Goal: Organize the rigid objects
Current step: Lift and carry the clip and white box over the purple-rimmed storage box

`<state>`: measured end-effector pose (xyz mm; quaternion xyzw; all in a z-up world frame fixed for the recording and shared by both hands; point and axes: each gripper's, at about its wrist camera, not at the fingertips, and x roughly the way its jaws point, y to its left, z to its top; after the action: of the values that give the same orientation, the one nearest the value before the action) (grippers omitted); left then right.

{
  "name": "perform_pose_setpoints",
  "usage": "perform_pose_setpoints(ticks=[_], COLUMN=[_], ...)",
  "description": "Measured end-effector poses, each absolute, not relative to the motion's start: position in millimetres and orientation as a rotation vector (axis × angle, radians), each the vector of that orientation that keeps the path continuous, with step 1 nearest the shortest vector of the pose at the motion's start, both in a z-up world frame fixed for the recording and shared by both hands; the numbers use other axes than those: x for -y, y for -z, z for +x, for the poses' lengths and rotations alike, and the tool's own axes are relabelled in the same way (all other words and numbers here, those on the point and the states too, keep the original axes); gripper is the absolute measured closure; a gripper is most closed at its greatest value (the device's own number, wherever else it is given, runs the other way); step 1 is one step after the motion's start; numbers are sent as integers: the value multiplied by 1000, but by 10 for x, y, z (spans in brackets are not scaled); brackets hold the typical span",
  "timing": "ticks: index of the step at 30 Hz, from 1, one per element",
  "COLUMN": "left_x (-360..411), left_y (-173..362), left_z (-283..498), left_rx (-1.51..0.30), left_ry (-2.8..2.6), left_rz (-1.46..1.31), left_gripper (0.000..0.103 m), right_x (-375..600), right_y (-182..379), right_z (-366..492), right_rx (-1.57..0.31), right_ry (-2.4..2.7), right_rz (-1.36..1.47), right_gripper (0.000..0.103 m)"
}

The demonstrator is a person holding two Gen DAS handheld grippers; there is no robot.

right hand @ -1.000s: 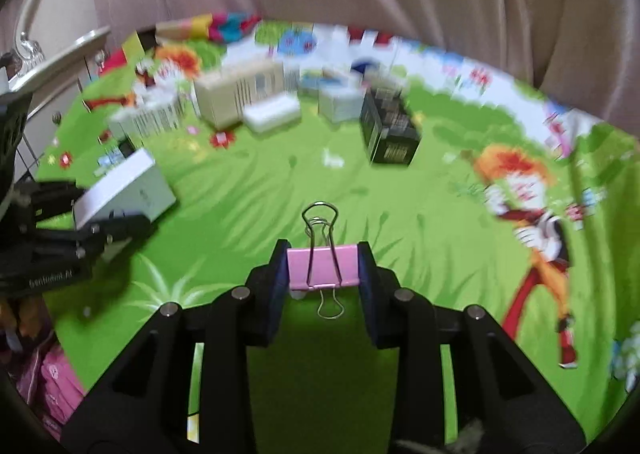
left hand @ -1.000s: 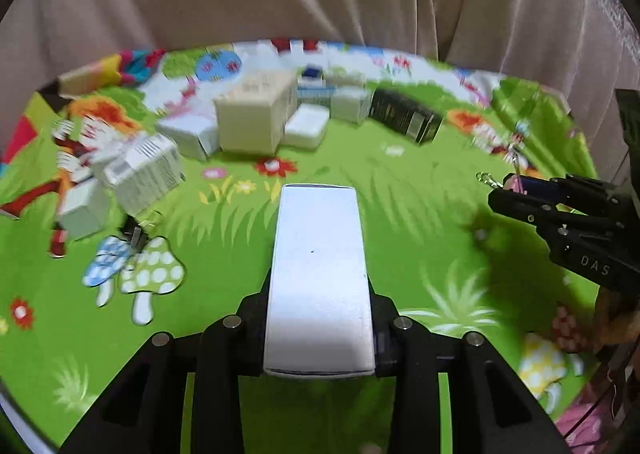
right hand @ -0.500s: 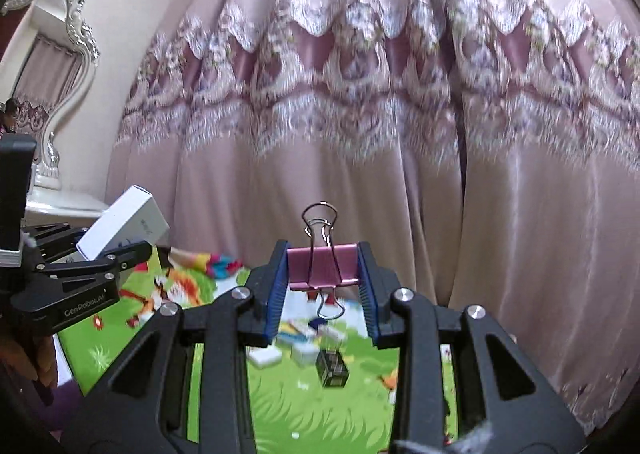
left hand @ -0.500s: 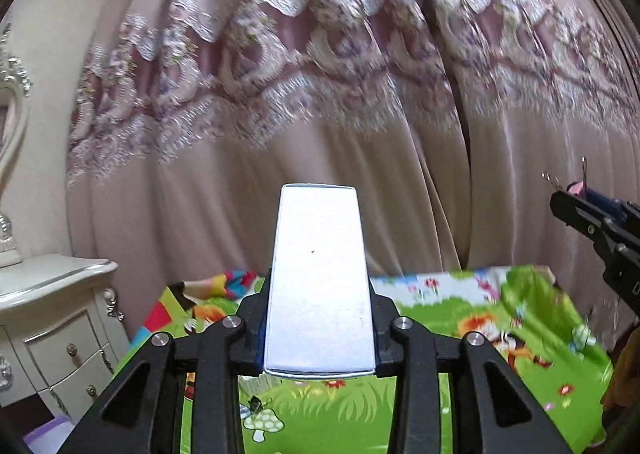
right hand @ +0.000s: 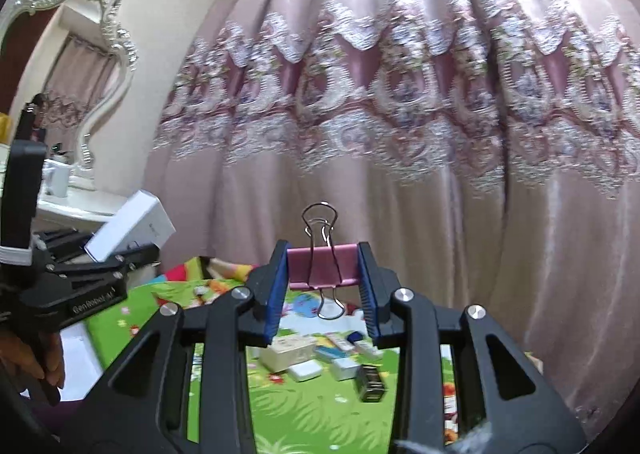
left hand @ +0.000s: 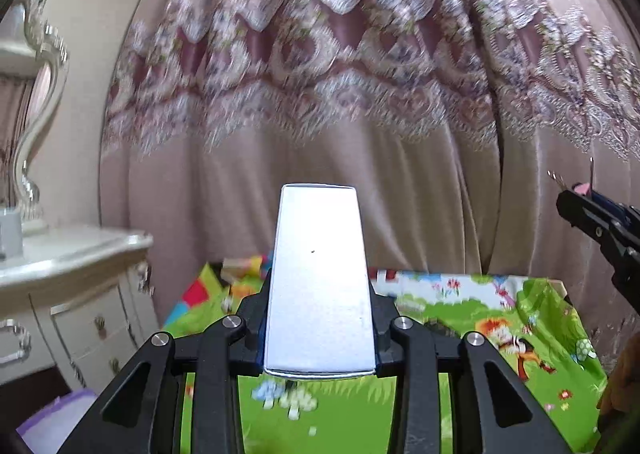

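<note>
White cardboard fills the middle of the left wrist view: a long white box [left hand: 319, 286] is clamped between the fingers of the left gripper [left hand: 319, 328], held up in the air with its far end tilted toward the pink lace-trimmed curtain [left hand: 360, 93]. The right gripper [right hand: 323, 286] is closed on a pink binder clip [right hand: 322, 266], its blue finger pads [right hand: 277, 294] pressing the clip's two sides while the wire handles stick out above and below. Both tools are raised well above the green cartoon mat [right hand: 312, 406]. On that mat, seen past the right gripper, a cluster of small boxes [right hand: 316, 358] sits together, with a dark box [right hand: 372, 378] just beside them on the right. A white dresser [left hand: 68, 294] stands to the left of the mat, and an ornate mirror [right hand: 76, 53] rises above it. Each gripper appears at the edge of the other's view, well apart from it.
</note>
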<state>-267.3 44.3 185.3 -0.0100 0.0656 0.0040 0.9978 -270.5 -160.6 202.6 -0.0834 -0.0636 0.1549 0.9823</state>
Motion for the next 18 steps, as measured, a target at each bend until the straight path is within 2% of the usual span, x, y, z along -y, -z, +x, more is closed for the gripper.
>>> perform_pose_setpoints(ticks=[18], left_x=[-1593], left_y=[-1236], left_z=[-3148], left_rx=[-376], left_ry=[-260], left_rz=[-121], left_gripper=[66], right_x=[187], right_y=[-1662], right_z=[-2524], right_rx=[-219], right_ry=[-827], right_rz=[-257], right_gripper=[66])
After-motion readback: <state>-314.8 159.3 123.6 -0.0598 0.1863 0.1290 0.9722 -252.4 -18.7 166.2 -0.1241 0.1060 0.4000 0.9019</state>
